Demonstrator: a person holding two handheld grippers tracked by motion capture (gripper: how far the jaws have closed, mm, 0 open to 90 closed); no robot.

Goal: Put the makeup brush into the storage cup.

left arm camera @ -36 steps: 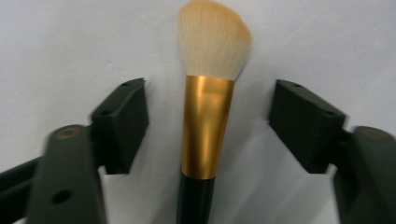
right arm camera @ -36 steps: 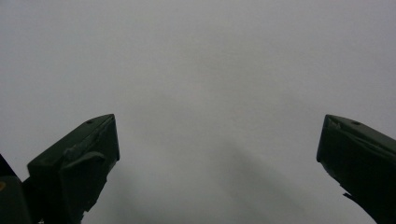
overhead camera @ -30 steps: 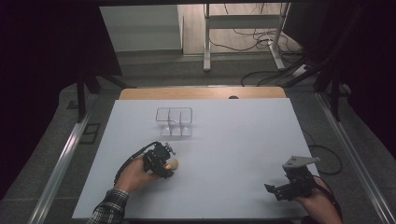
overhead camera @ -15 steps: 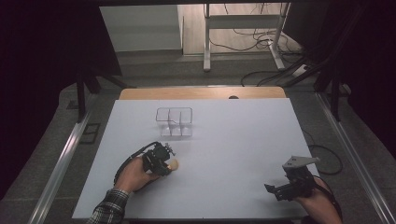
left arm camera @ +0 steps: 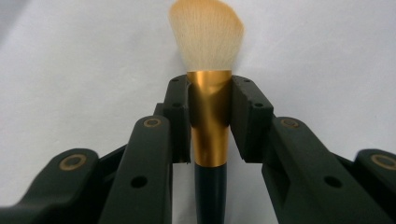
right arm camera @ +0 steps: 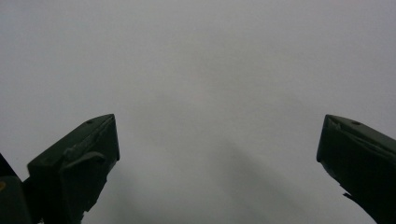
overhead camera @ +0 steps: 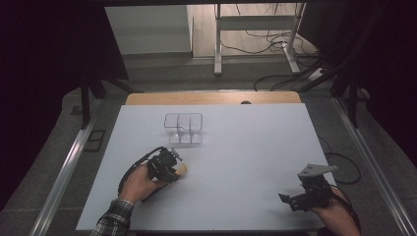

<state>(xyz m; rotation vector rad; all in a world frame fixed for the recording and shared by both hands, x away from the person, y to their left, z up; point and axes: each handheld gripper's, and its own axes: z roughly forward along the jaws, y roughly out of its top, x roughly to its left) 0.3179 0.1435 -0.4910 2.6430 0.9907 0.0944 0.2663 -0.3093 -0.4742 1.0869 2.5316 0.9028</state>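
Makeup brush [left arm camera: 208, 93] is clamped in your left gripper [left arm camera: 208, 116], both pads pressed onto the gold ferrule, with the fluffy peach bristles sticking out past the jaw tips and the dark handle running back between the jaws. From the high view, your left gripper [overhead camera: 169, 166] sits on the near-left part of the white table [overhead camera: 255, 147], and the brush [overhead camera: 182, 169] pokes out toward the middle. It's a bit short of the clear plastic organizer [overhead camera: 183, 128], which stands farther back with its compartments open at the top. Your right gripper [overhead camera: 295, 199] is way over at the near-right corner, well apart from everything, with its jaws spread wide over bare table and nothing between them.
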